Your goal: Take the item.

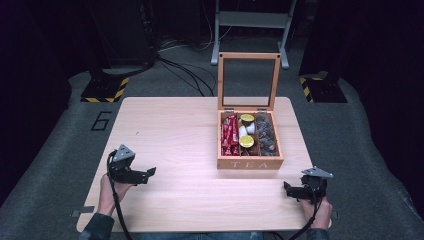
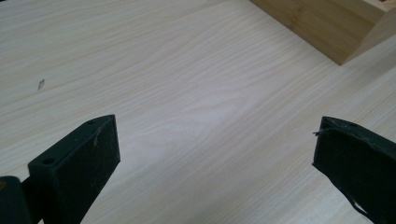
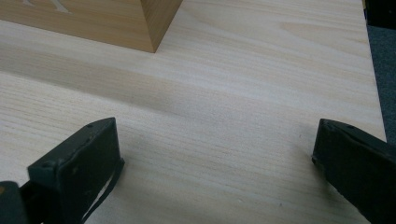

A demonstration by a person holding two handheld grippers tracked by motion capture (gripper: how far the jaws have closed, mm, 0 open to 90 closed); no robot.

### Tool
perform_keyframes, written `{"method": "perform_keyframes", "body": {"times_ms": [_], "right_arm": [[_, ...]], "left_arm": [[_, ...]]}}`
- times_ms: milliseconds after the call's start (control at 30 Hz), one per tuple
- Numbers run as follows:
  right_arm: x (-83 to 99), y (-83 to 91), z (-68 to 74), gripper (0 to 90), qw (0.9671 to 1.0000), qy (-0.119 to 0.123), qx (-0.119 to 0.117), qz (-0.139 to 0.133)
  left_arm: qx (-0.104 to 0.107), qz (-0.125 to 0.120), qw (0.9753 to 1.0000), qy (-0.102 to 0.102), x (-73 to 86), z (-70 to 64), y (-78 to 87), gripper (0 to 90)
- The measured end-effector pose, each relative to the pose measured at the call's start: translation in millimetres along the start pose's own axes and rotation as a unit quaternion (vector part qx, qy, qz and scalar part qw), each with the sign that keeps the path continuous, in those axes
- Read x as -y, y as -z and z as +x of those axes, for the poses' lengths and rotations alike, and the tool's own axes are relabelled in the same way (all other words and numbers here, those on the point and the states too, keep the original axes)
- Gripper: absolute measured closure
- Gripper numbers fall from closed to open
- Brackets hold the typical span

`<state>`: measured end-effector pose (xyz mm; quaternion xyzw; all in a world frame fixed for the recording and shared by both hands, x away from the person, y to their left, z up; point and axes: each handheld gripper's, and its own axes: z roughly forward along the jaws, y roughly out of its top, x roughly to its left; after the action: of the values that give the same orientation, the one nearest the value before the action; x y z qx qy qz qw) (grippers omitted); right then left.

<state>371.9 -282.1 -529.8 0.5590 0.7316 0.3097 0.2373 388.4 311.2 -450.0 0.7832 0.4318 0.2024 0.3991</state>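
Observation:
A wooden tea box marked TEA stands on the right half of the table with its glass lid raised upright. Inside are red packets at the left, yellow-topped capsules in the middle and dark wrapped pieces at the right. My left gripper rests low over the table's front left, open, with nothing between its jaws. My right gripper sits open at the front right, just in front of the box's corner.
The light wooden table has bare surface between the grippers and left of the box. Its right edge lies close to my right gripper. Black stands with hazard-striped bases and cables lie on the grey floor beyond.

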Motion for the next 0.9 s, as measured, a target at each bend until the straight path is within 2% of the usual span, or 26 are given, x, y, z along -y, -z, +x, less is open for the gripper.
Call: {"method": "perform_keyframes", "body": {"times_ms": [100, 167, 200, 300, 400, 567, 833, 900], "right_arm": [[0.0, 0.0, 0.1, 0.3, 1.0000, 0.000, 0.000, 0.000], [0.0, 0.0, 0.1, 0.3, 1.0000, 0.000, 0.000, 0.000], [0.0, 0.0, 0.1, 0.3, 1.0000, 0.000, 0.000, 0.000], [0.0, 0.1, 0.1, 0.6, 1.0000, 0.001, 0.000, -0.001], [0.1, 0.1, 0.0, 0.7, 1.0000, 0.002, -0.001, -0.001], [0.1, 0.1, 0.0, 0.7, 1.0000, 0.002, -0.001, -0.001], [0.1, 0.1, 0.0, 0.8, 1.0000, 0.001, -0.001, -0.001], [0.1, 0.1, 0.0, 0.8, 1.0000, 0.002, -0.001, -0.001]], "left_arm": [[0.011, 0.003, 0.9998, -0.014, -9.7, -4.1, -4.3, 0.3], [0.014, 0.005, 0.9998, -0.017, -12.7, -5.7, -5.8, 0.3], [0.014, 0.004, 0.9996, -0.026, -16.7, -7.6, -7.7, 0.3], [0.018, 0.008, 0.9991, -0.036, -23.0, -9.9, -11.0, 0.3], [0.020, 0.007, 0.9989, -0.041, -27.4, -11.6, -13.3, 0.3], [0.038, -0.002, 0.9984, -0.041, -41.0, -14.0, -19.9, 0.2], [0.053, -0.006, 0.9974, -0.049, -57.0, -20.5, -30.3, 0.3], [0.059, -0.008, 0.9968, -0.054, -62.8, -25.2, -35.3, 0.3]]}}
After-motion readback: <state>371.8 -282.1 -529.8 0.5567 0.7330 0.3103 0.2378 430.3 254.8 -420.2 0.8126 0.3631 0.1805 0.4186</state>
